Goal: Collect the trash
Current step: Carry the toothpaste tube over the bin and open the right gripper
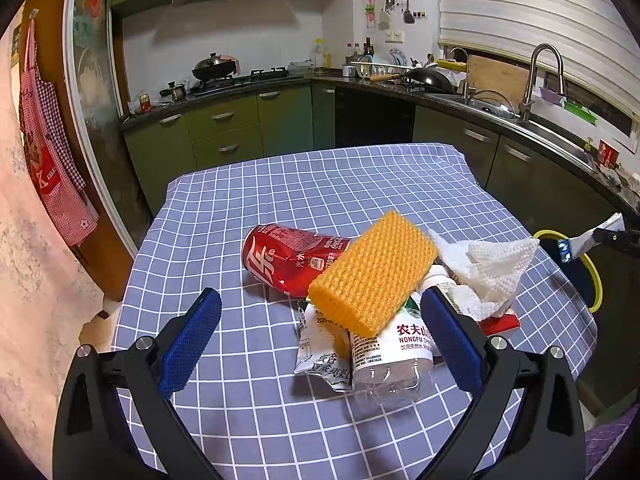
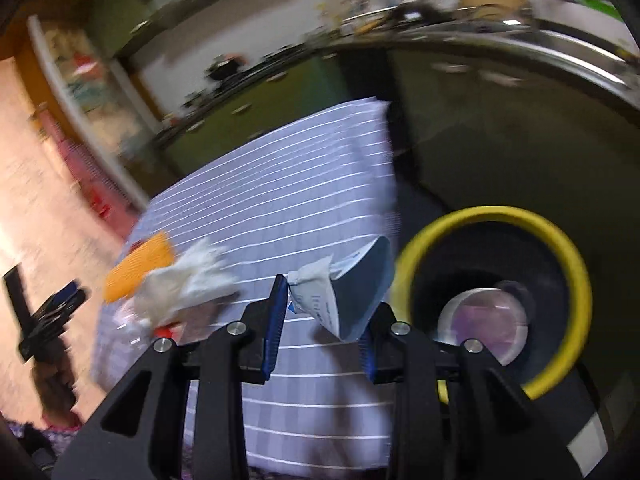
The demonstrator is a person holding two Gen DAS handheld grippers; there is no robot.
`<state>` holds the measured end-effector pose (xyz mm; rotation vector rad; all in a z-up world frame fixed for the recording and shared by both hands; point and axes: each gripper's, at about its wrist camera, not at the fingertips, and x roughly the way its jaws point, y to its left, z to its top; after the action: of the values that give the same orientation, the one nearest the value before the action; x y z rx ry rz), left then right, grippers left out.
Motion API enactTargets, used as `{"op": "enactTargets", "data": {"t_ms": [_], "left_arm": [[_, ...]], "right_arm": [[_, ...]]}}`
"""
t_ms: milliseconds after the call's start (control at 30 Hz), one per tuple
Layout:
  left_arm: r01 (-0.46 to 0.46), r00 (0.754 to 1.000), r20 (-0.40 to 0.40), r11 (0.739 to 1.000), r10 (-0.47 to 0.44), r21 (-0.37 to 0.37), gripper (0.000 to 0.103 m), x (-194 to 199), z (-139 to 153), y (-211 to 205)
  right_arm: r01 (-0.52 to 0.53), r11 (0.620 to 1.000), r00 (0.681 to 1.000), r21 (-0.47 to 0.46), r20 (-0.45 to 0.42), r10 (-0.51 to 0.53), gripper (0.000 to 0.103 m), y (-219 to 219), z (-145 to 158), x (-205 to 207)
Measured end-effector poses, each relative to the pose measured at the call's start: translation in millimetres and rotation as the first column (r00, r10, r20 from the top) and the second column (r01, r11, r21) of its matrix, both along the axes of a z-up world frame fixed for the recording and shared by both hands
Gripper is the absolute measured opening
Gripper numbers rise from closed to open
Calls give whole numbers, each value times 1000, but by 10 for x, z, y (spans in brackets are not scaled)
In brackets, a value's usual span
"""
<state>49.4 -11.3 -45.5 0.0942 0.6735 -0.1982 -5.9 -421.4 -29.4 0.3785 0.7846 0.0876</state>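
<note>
Right gripper [image 2: 322, 316] clenched on light, floppy wrapper [image 2: 320, 300] near yellow-rimmed bin [image 2: 560, 248]; left gripper [image 1: 320, 340] released, best pinching soft sponge [image 1: 372, 272] across its sides

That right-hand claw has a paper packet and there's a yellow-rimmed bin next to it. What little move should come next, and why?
Probably carry the packet a bit further right, over the bin, then let go. The right gripper holds it at the edge of the table, with the bin's opening just beside and lower. The view is blurred, so exact alignment is hard to judge.
</note>
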Motion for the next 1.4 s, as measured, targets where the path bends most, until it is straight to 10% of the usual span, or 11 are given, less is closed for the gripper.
{"op": "enactTargets", "data": {"t_ms": [467,600,1200,1400], "left_arm": [[29,999,-13,999,-29,30,98,18,23,-169],[40,999,-24,999,-40,28,98,37,2,-208],[143,989,-49,990,-142,17,98,136,-70,-333],[326,944,-68,945,-324,31,98,328,-75,-506]], "right_arm": [[286,951,939,-117,-165,-303,34,-910,-646,-77],[330,936,921,-123,-177,-348,60,-1048,-754,-62],[222,970,962,-94,-140,-234,64,-649,-637,47],[186,979,969,-86,-147,-198,64,-555,-673,88]]}}
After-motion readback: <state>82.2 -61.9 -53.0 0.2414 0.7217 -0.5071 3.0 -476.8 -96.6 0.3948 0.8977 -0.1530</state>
